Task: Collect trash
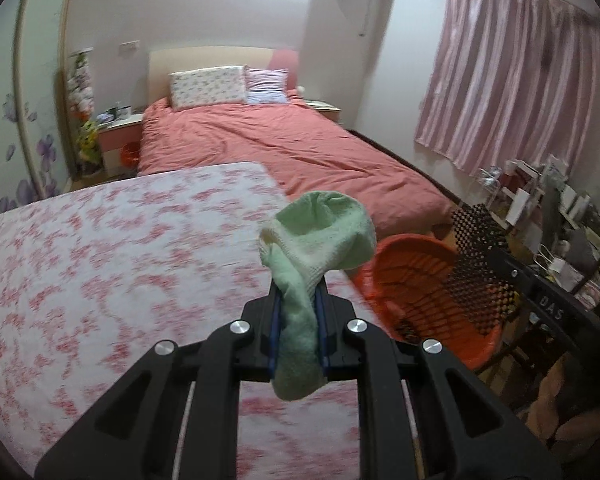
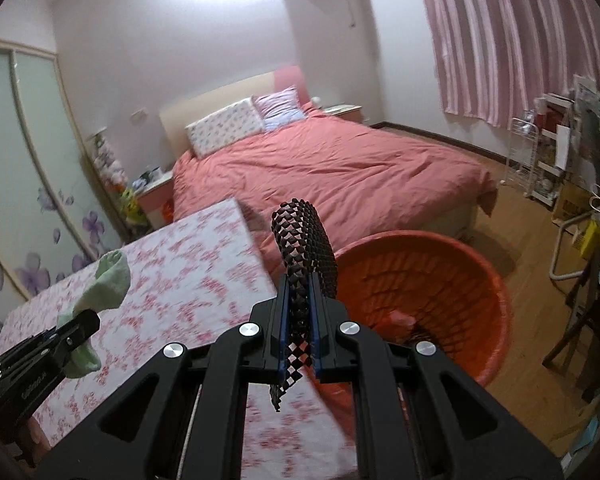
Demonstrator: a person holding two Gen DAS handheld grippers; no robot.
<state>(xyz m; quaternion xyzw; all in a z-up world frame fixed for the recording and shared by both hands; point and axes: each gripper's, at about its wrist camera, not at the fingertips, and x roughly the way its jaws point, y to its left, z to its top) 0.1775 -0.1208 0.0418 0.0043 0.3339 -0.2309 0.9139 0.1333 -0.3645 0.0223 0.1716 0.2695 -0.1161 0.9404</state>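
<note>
Carrying trash past the surface's (image 2: 172, 280) right edge: left gripper (image 1: 299, 312) clenches green cloth (image 1: 320, 236), right gripper (image 2: 300, 320) clenches black mesh (image 2: 304, 240) (orange basket (image 2: 480, 276) waits beside).

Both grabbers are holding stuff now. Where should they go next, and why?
Probably carry both over the orange basket and let go. The left gripper pinches a green cloth, the right gripper a black mesh piece, and the basket stands open just beside the table.
</note>
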